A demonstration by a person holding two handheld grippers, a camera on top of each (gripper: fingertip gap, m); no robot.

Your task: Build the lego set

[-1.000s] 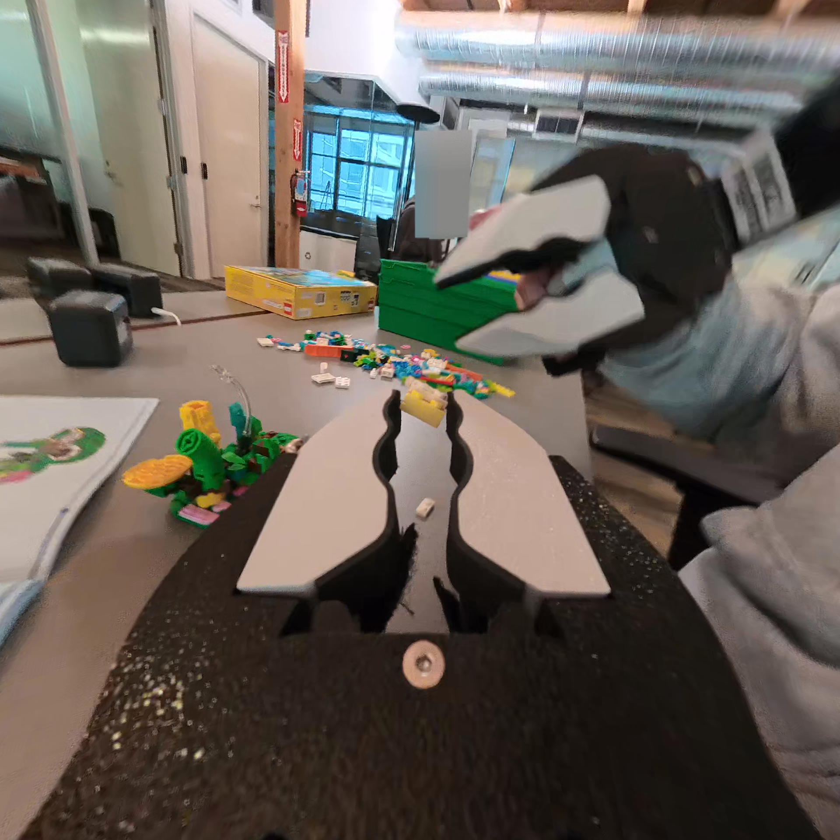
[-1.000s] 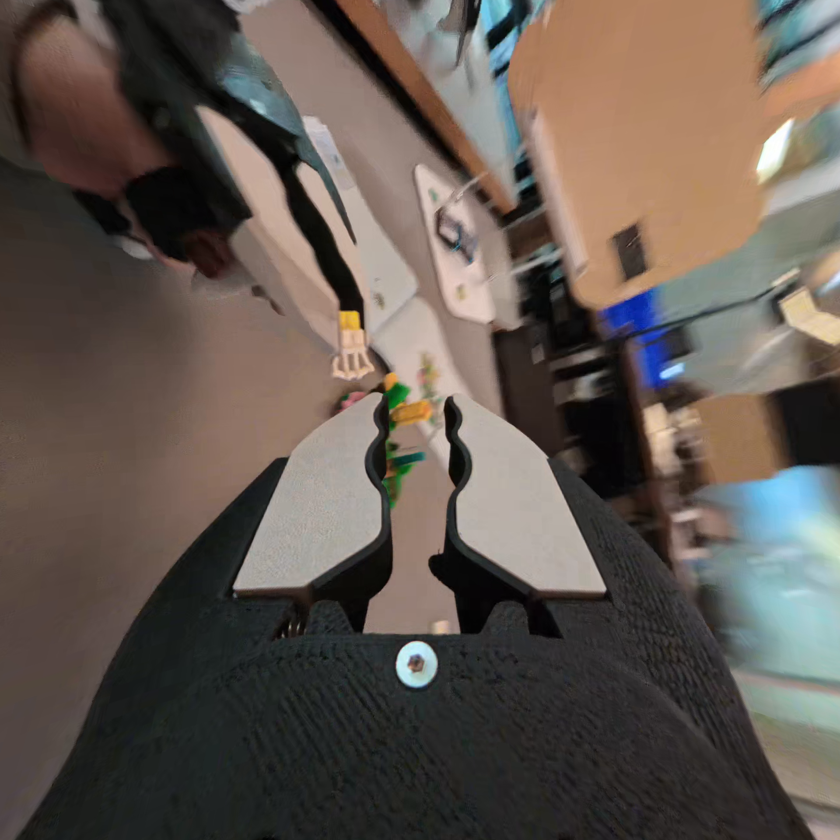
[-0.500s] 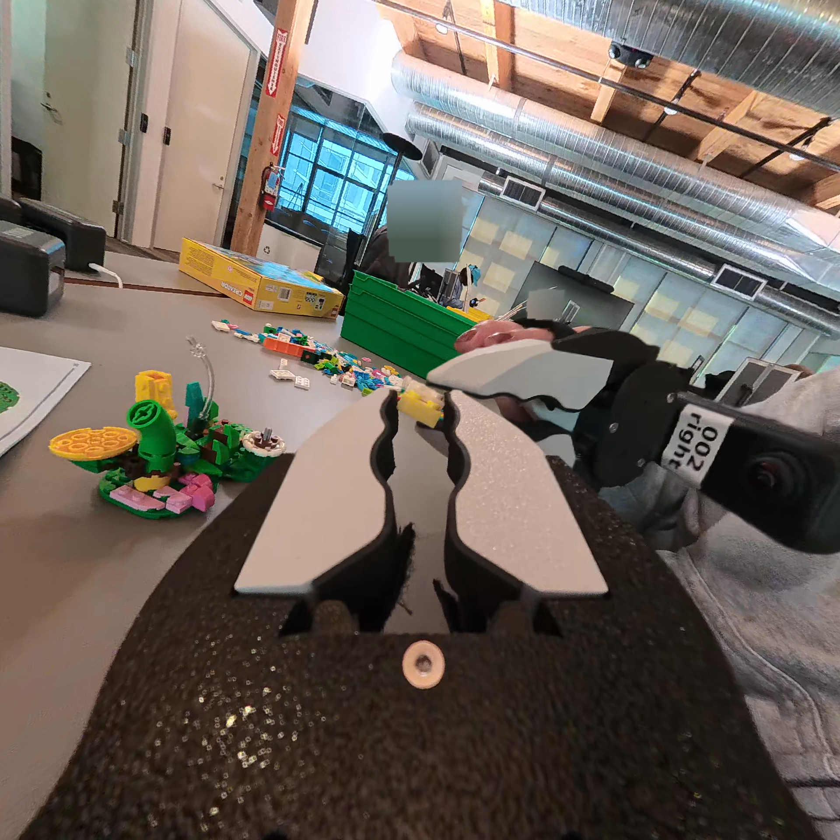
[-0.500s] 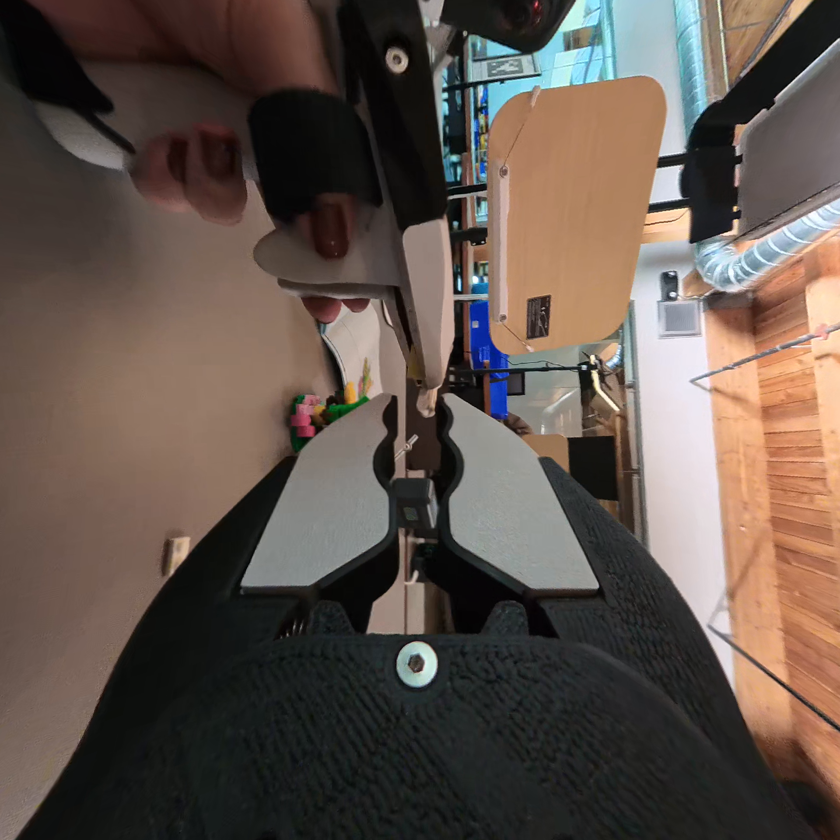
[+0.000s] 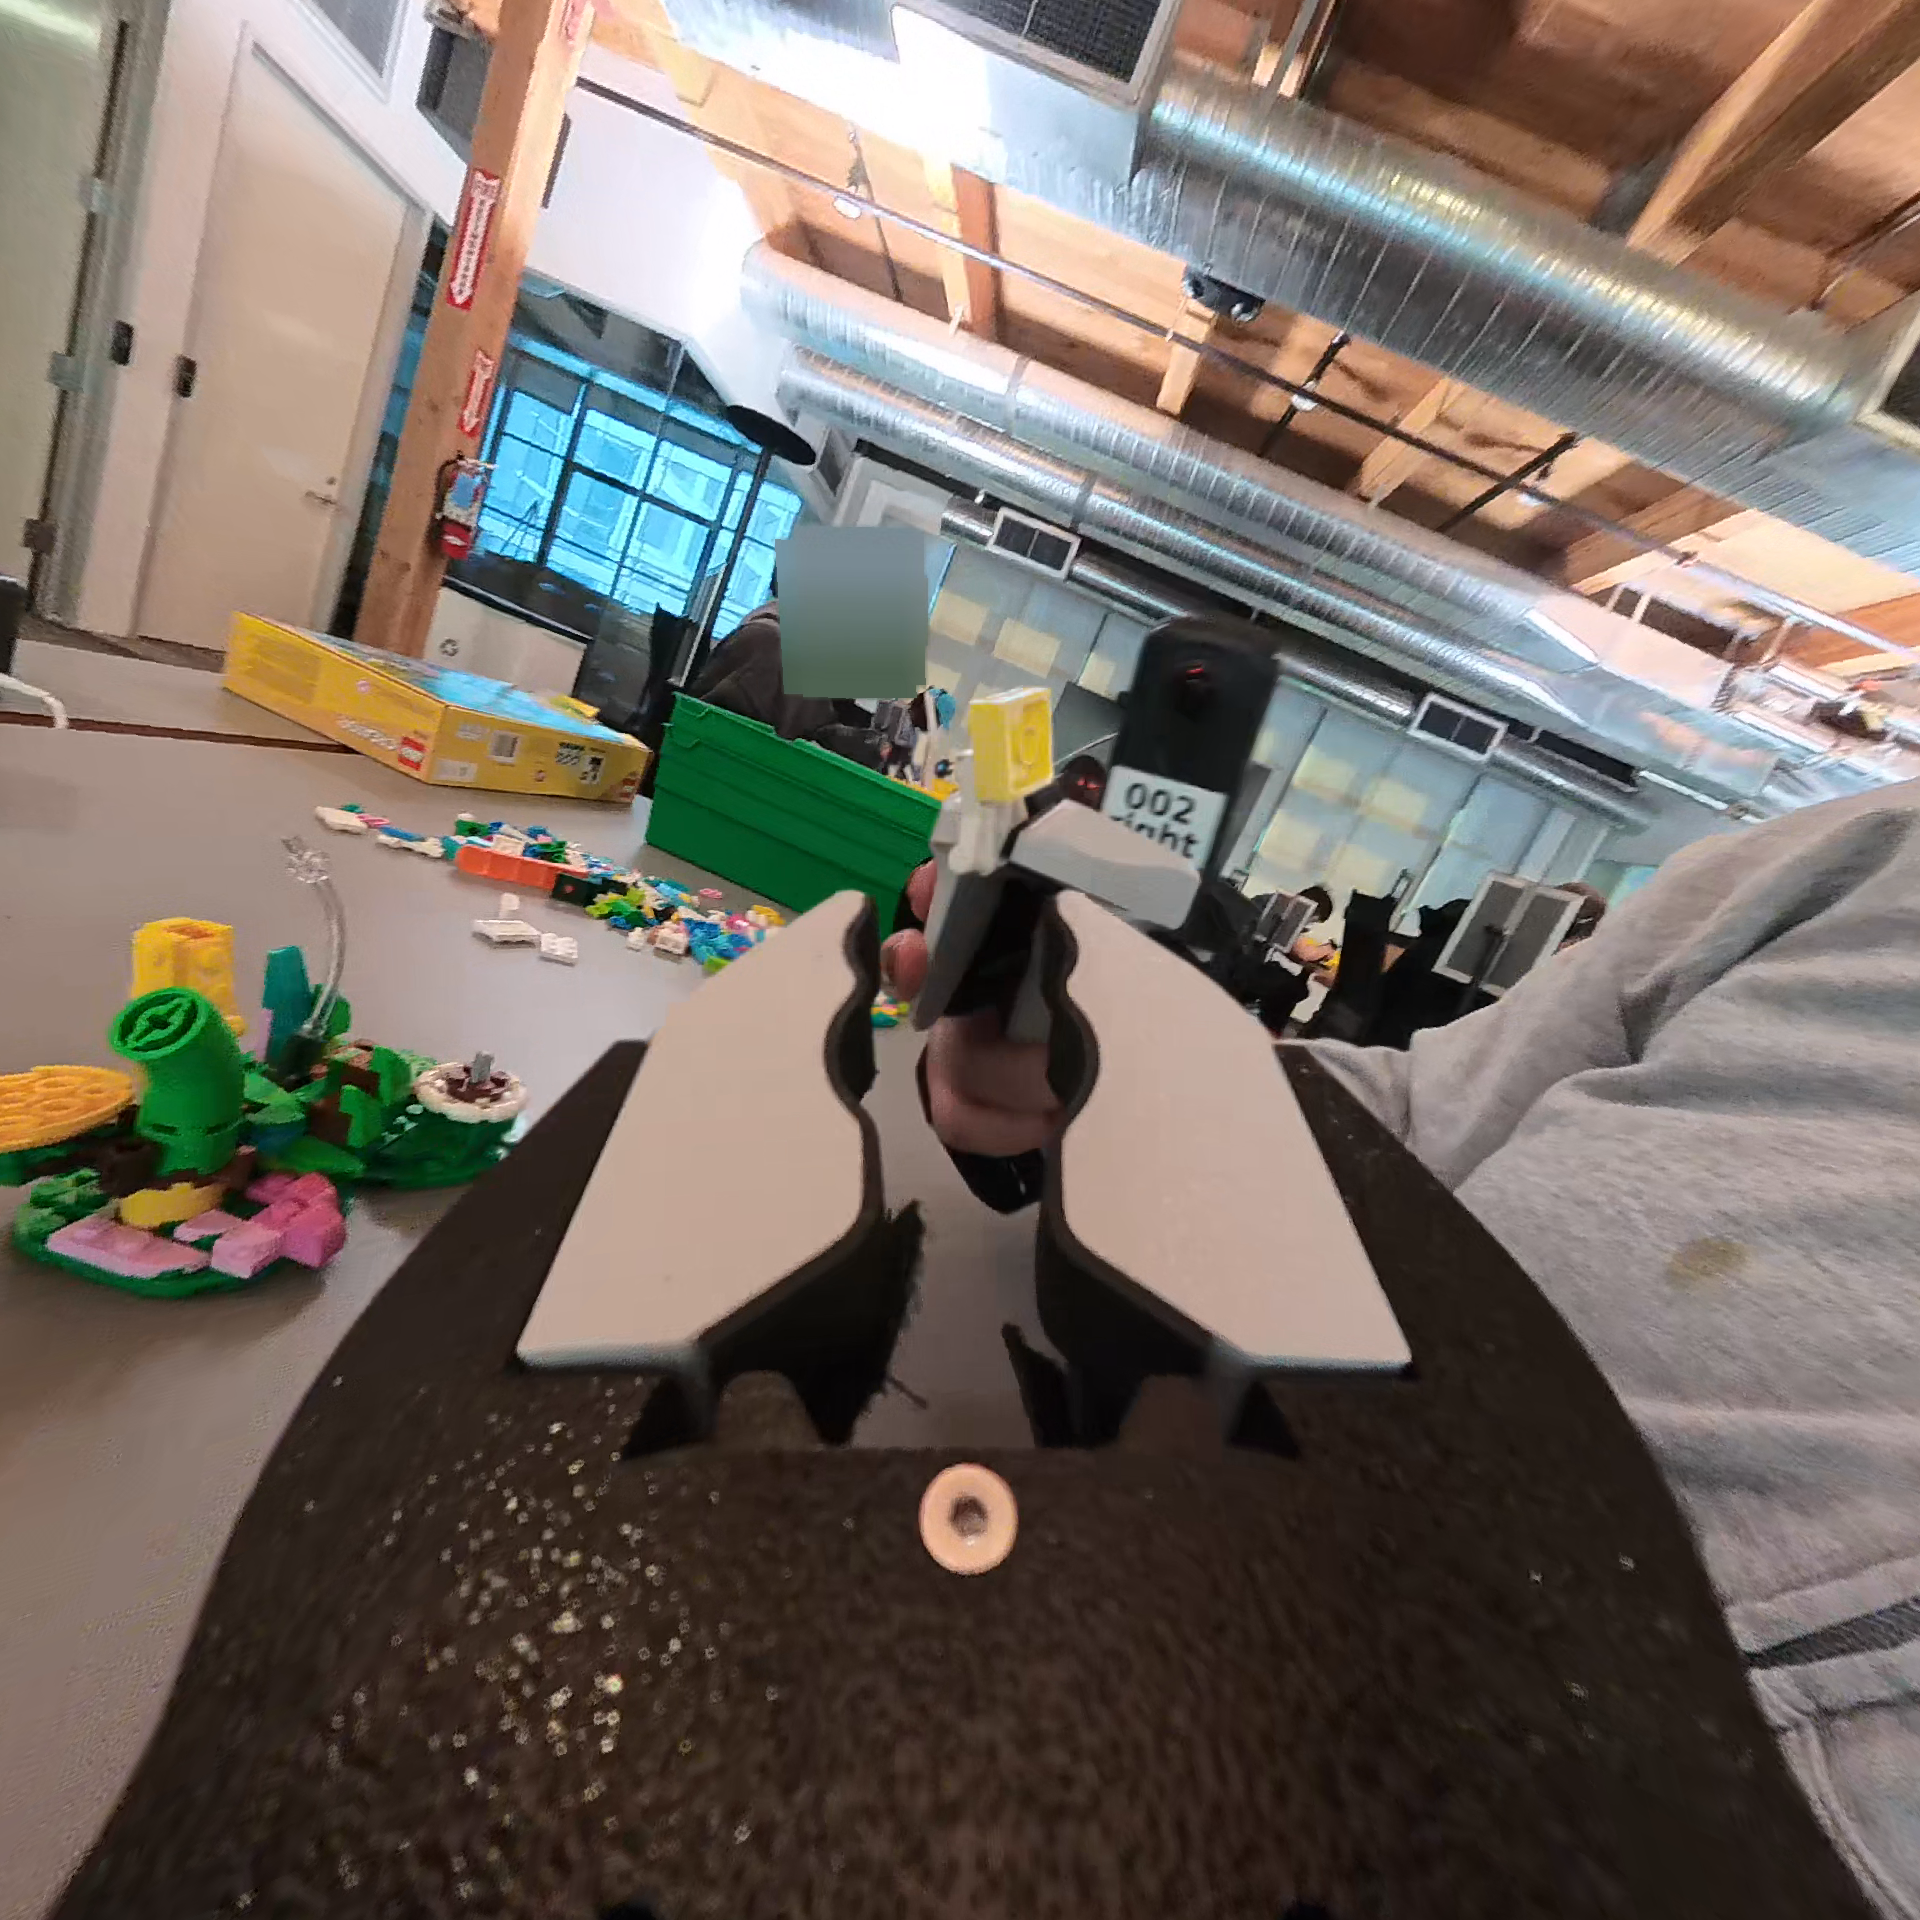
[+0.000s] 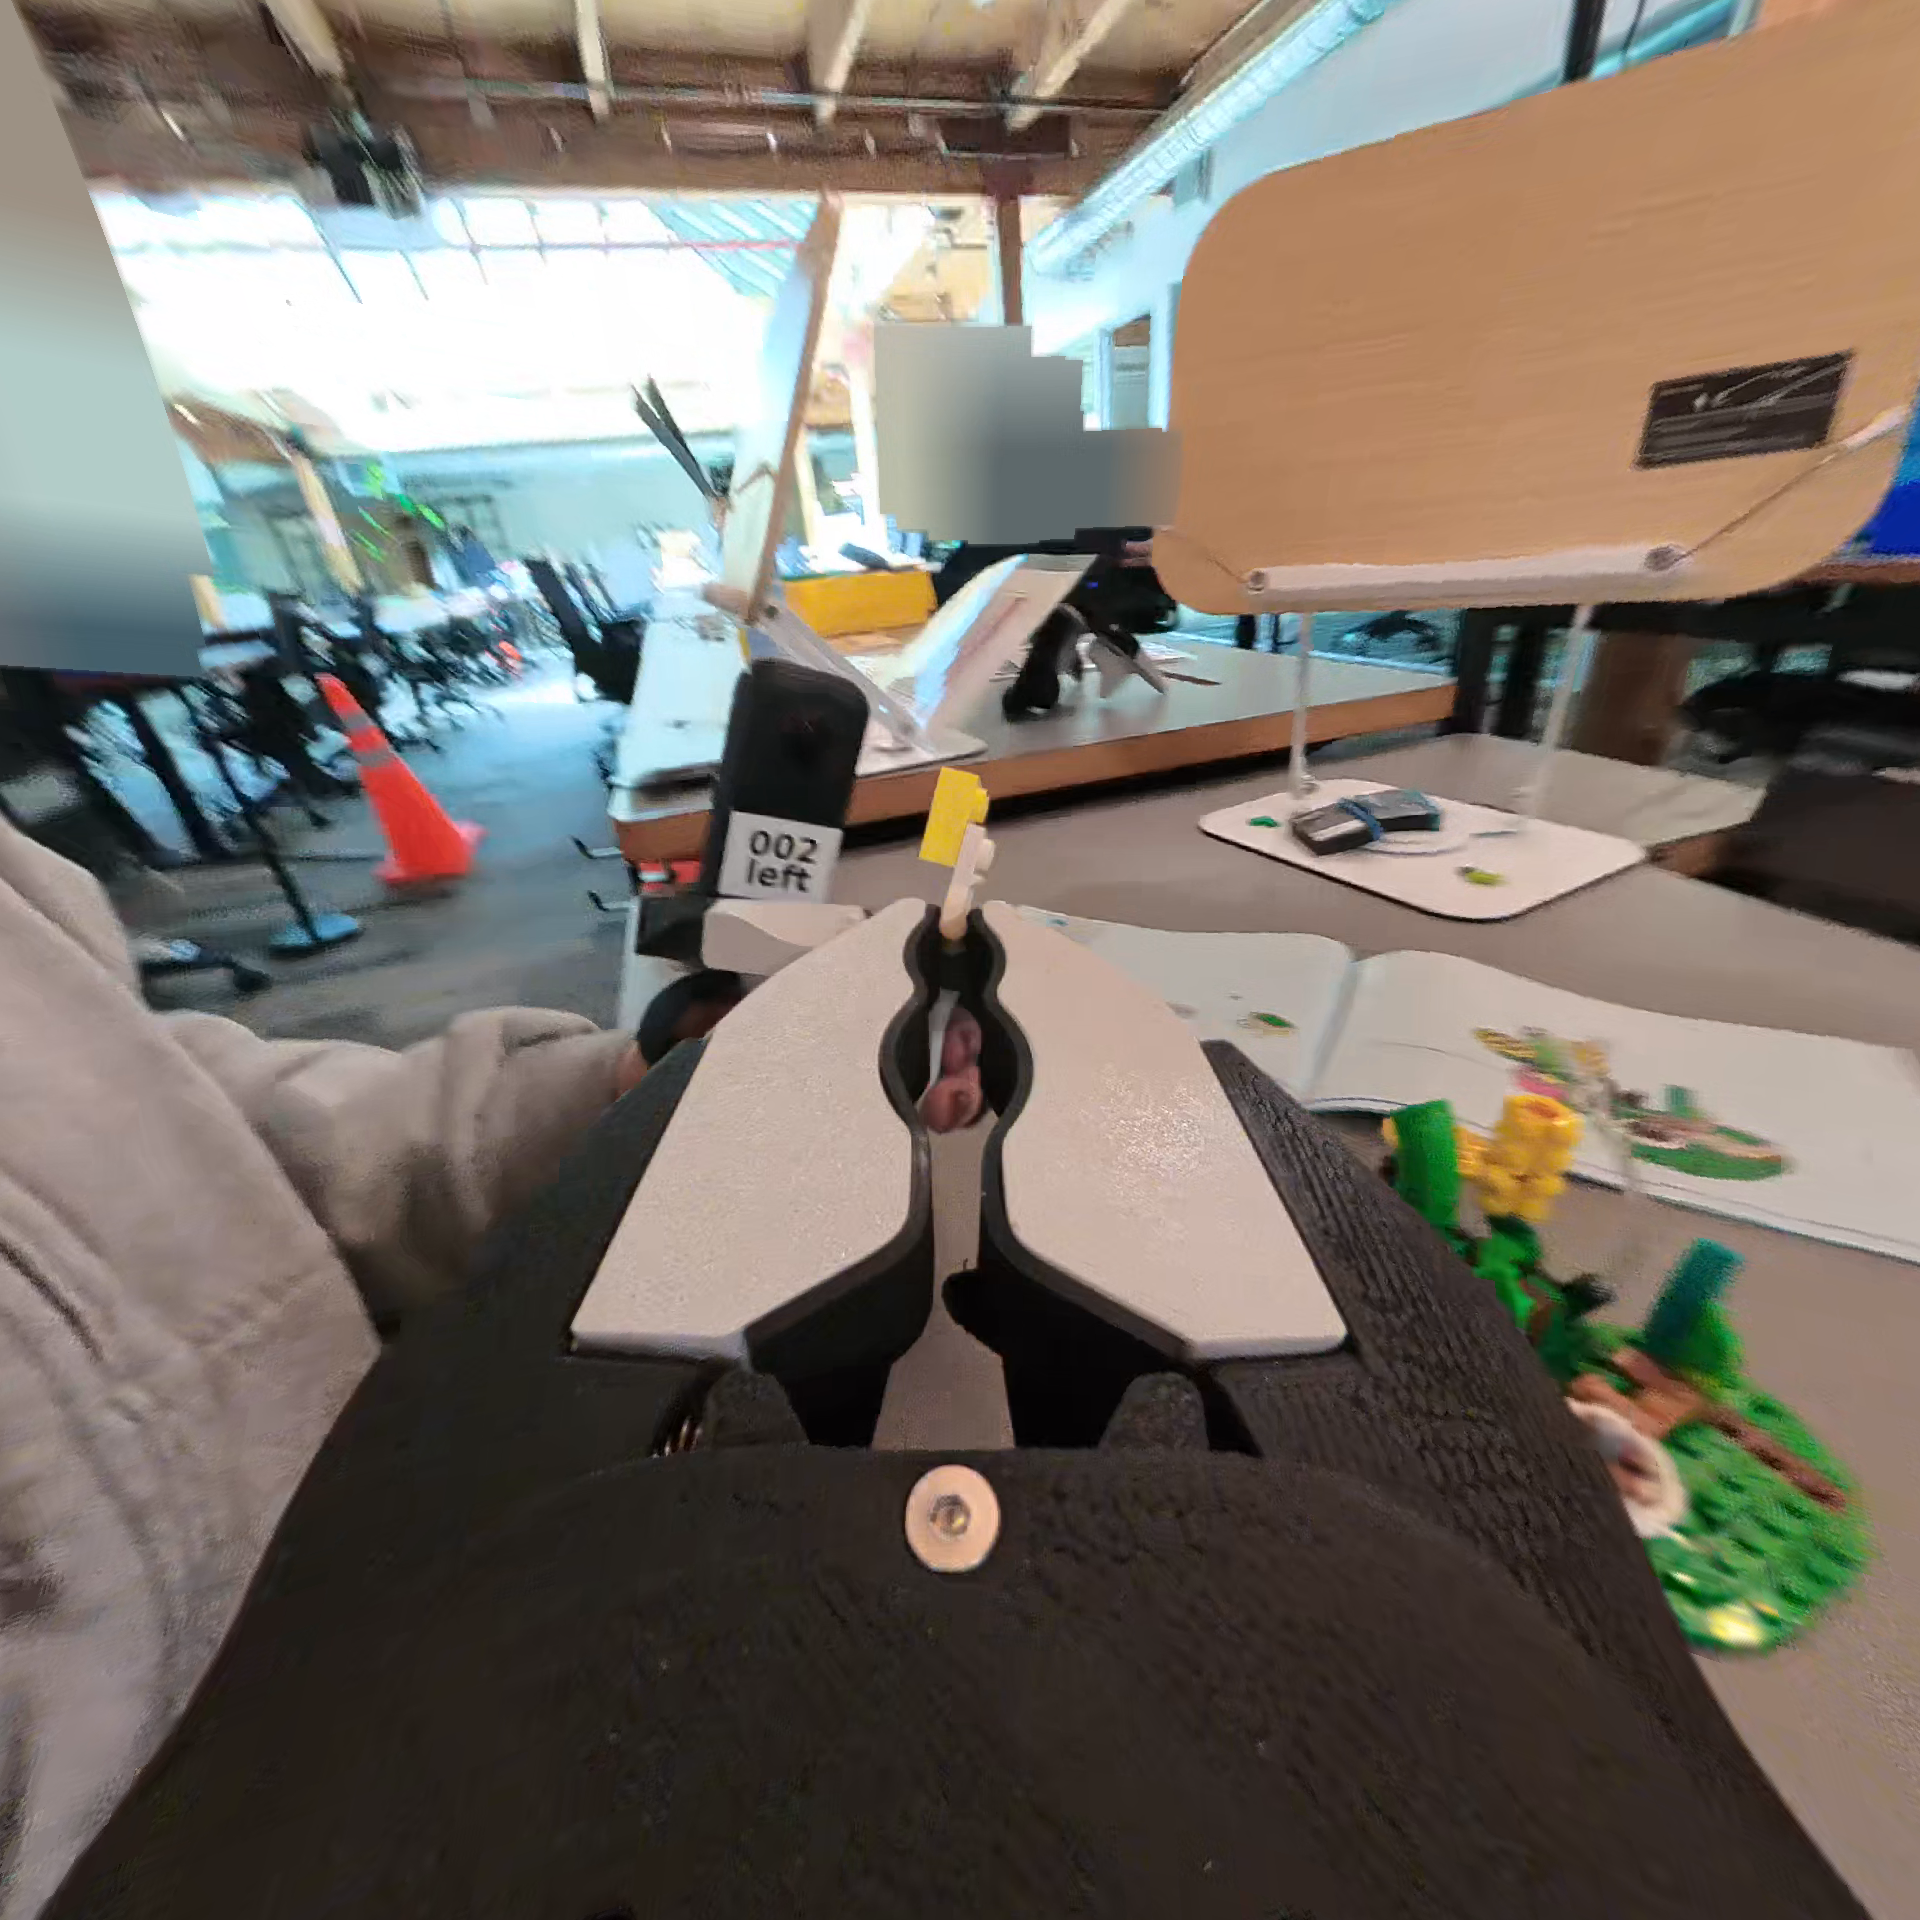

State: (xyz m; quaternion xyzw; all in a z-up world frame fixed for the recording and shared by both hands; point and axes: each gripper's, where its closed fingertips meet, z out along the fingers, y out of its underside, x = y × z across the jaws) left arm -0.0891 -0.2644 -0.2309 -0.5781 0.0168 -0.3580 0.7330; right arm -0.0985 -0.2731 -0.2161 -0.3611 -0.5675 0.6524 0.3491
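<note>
My right gripper (image 6: 954,920) is shut on a small piece, a yellow brick on a white part (image 6: 958,831), which sticks up above its tips. In the left wrist view the same piece (image 5: 1006,750) stands above the right gripper (image 5: 977,857), which is held upright just beyond my left gripper (image 5: 961,914). The left gripper is open and empty, with the right one's fingers seen between its tips. The green plant build (image 5: 208,1132) sits on the table to the left; it also shows in the right wrist view (image 6: 1683,1423) at lower right.
A pile of loose bricks (image 5: 613,899), a green bin (image 5: 790,821) and a yellow box (image 5: 416,717) lie farther back on the grey table. An open instruction booklet (image 6: 1558,1049) lies behind the build. A wooden board on a stand (image 6: 1507,312) rises at the right. Both grippers' tips are close together, under 4 cm apart.
The yellow-and-white piece passed from my left gripper to my right. The left gripper opened. The right gripper shut on the piece and turned upright.
</note>
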